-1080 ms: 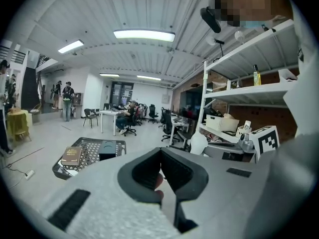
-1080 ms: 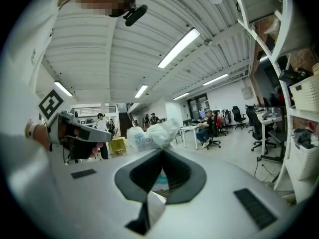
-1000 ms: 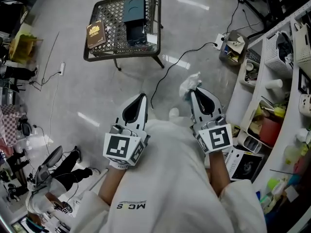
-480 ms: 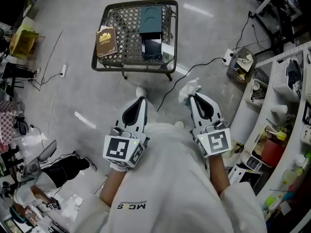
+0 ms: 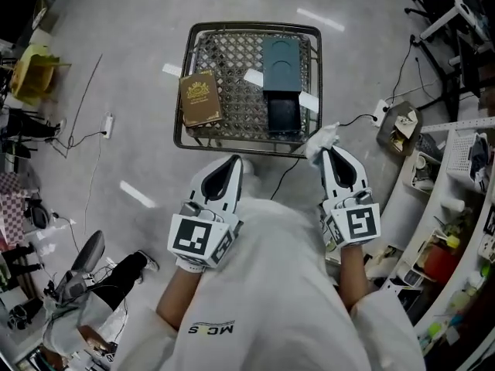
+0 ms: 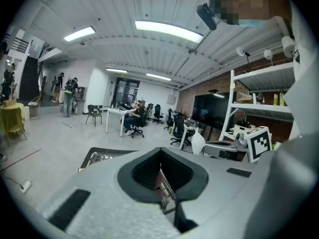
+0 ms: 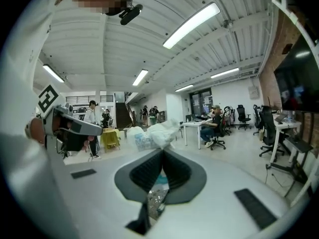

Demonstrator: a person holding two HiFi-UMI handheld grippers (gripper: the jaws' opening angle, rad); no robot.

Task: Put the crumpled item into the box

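A white crumpled item (image 5: 321,137) sticks out of my right gripper (image 5: 326,151), which is shut on it just off the near right corner of the mesh table (image 5: 186,122). The same white wad (image 7: 155,132) shows above the pinched tips of that gripper (image 7: 162,151) in the right gripper view. On the table lie an open dark box (image 5: 283,114) and, behind it, its teal lid (image 5: 280,62). My left gripper (image 5: 234,161) is shut with nothing in it, short of the table's near edge. In the left gripper view its tips (image 6: 160,151) meet, with the table (image 6: 99,157) beyond.
A brown book (image 5: 200,99) lies on the table's left half. A black cable and a power strip (image 5: 384,108) run over the floor at right, beside a small bin of scraps (image 5: 402,126). Cluttered white shelves (image 5: 464,207) line the right side. A seated person (image 5: 93,284) is at lower left.
The table has come much closer and now sits just ahead of both grippers. The right gripper still pinches the white wad. The left stays shut.
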